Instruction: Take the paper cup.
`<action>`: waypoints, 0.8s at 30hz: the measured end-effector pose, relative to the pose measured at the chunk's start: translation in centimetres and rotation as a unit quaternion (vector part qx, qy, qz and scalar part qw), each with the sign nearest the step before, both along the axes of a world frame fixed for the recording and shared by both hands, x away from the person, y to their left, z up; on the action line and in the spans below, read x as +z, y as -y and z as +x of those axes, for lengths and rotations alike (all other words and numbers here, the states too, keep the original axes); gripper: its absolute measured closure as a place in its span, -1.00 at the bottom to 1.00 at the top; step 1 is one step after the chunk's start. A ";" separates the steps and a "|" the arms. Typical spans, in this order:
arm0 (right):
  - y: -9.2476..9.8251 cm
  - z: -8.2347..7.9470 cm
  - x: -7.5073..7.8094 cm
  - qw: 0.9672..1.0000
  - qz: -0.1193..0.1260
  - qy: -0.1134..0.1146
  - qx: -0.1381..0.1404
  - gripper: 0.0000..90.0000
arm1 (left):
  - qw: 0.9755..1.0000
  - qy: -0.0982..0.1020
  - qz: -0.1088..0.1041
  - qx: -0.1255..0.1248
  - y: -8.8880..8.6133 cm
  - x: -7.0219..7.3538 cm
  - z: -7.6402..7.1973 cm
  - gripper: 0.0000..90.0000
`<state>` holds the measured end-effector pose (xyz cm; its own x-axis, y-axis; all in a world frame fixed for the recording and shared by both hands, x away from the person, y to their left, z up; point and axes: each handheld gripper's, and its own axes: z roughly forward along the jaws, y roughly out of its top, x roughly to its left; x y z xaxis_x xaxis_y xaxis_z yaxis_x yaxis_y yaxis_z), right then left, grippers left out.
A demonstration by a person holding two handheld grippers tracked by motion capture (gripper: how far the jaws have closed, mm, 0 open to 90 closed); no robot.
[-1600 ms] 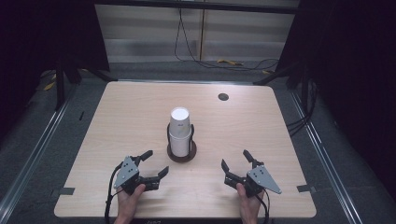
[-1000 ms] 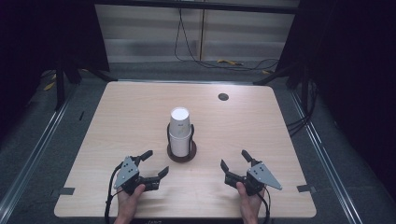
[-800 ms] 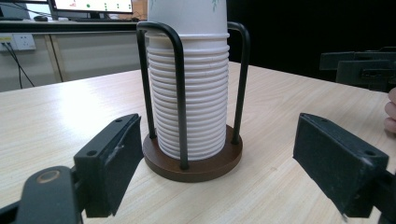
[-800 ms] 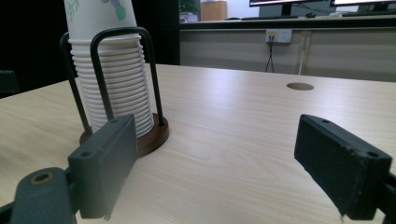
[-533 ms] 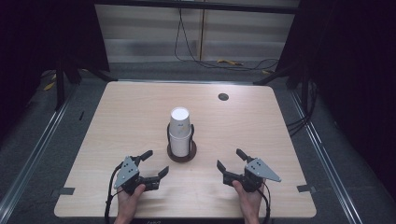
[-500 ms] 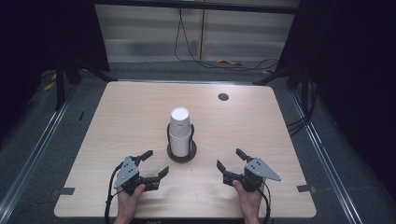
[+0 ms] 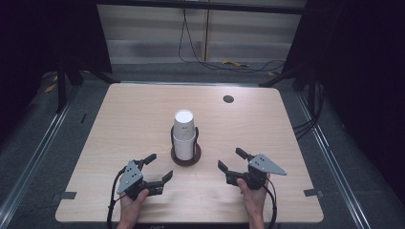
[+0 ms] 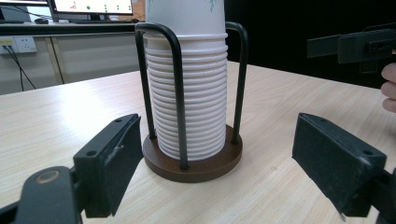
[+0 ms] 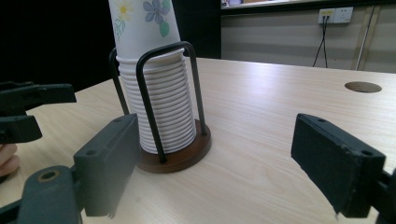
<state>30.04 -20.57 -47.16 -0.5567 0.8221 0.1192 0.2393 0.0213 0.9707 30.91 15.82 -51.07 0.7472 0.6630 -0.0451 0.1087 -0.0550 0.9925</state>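
A tall stack of white paper cups stands in a black wire holder on a round brown base at the middle of the wooden table. The top cup bears a flower print. My left gripper sits open at the front left of the holder, and the stack rises a short way beyond its jaws. My right gripper is open at the front right, aimed at the holder. Its jaws have just been closing a little, with nothing between them.
A round cable hole lies in the table's far right part. Cables trail over the floor behind the table. A wall socket sits on the far wall. Metal rails run along both sides of the table.
My right gripper has shifted slightly left toward the holder and lifted a little. The left gripper and the cup stack have kept still.
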 end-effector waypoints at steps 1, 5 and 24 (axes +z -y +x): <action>-0.1 0.1 0.1 1.000 0.001 -0.001 0.001 -0.64 | 1.000 0.000 0.001 0.001 0.0 0.0 0.0 -0.65; -0.7 0.4 0.6 1.000 0.002 -0.002 0.011 -0.62 | 1.000 0.001 0.001 0.000 0.0 0.0 0.0 -0.65; -3.2 2.5 3.4 0.998 -0.008 0.001 0.070 -0.56 | 1.000 0.002 0.001 0.000 0.0 0.0 0.0 -0.65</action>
